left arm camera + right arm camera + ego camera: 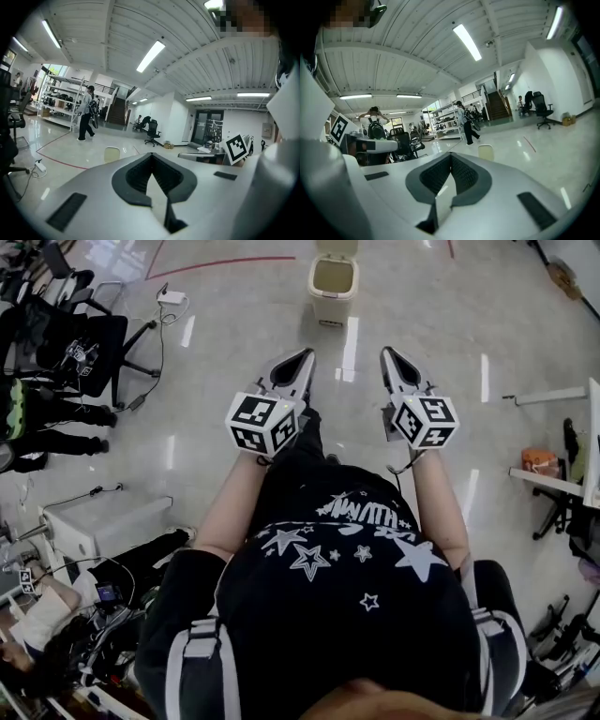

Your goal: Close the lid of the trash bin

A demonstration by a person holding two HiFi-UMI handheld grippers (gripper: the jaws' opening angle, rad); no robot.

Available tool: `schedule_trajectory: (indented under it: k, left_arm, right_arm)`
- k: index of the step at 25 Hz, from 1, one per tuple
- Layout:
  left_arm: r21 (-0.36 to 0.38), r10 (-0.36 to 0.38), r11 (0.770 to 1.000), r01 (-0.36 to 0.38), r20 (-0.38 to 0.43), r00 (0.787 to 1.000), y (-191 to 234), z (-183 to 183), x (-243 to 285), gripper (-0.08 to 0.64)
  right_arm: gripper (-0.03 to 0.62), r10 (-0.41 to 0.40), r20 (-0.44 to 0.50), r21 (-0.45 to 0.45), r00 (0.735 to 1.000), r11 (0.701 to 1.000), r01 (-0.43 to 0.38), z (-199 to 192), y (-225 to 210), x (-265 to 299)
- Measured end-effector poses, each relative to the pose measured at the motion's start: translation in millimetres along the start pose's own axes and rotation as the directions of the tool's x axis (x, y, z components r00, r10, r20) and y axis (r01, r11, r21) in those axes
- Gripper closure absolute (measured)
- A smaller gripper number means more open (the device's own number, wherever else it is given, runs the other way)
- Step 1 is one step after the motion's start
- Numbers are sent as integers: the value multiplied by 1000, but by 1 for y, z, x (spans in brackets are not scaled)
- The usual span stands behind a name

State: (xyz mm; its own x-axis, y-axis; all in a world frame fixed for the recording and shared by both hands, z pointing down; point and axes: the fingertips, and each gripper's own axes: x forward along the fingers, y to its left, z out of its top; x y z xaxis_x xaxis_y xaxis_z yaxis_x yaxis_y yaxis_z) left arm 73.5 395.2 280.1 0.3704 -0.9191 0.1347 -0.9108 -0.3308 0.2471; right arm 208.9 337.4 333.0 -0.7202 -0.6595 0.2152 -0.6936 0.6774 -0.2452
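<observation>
A cream trash bin [332, 279] stands on the glossy floor straight ahead, its lid [337, 246] swung up at the back and its mouth showing. Both grippers are held out side by side at waist height, well short of the bin. The left gripper [305, 353] points at it with jaws together and nothing between them. The right gripper [386, 352] is likewise shut and empty. The bin [111, 153] shows small and far off in the left gripper view, left of the jaw tips [151, 154]. It also stands far off in the right gripper view [485, 151].
A black office chair [92, 345] and a power strip with cable [172, 298] lie to the left. A white box [105, 521] sits nearer on the left, a desk edge [551, 481] on the right. A person [86, 115] walks far off.
</observation>
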Motion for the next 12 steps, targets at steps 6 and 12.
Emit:
schedule_trajectory:
  k: [6, 12]
  left_arm:
    - [-9, -10, 1000, 10, 1, 1000, 37, 13, 40, 549]
    - [-21, -46, 999, 46, -2, 999, 89, 33, 87, 549]
  right_arm:
    - [586, -38, -1, 15, 999, 999, 38, 13, -26, 42]
    - [586, -95, -1, 32, 995, 995, 95, 28, -46, 99]
